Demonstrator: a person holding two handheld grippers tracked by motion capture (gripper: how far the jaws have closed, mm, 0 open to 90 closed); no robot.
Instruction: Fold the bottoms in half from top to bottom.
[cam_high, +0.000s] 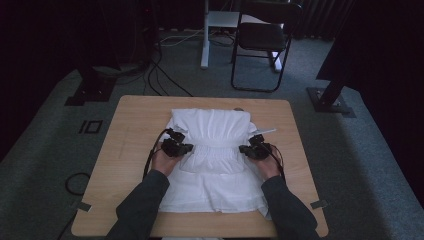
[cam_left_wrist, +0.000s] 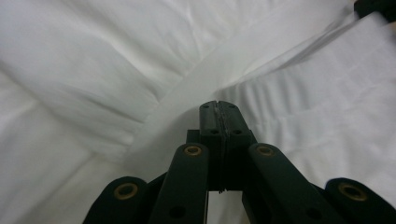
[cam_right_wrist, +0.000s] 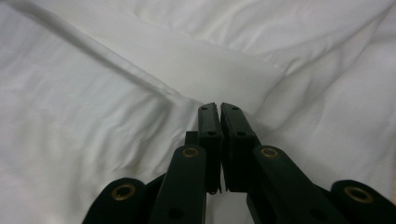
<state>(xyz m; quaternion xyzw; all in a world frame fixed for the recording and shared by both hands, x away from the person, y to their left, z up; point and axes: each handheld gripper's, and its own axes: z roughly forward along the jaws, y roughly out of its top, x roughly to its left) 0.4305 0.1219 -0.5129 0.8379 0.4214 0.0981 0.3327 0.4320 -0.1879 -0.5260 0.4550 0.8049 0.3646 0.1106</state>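
White garment (cam_high: 215, 160) spread mid-tabletop, hem near front edge. Left gripper (cam_high: 176, 146) and right gripper (cam_high: 254, 149) at waistband ends, jaws together (fabric pinched? cannot tell). Folding apparently unstarted.

Both grippers, left gripper (cam_left_wrist: 218, 108) and right gripper (cam_right_wrist: 219, 109), were black, with brass-coloured pivot bushings behind the fingertips. Black cables (cam_high: 151, 153) trailed rearward. Sleeves (cam_high: 145, 200) were dark grey.
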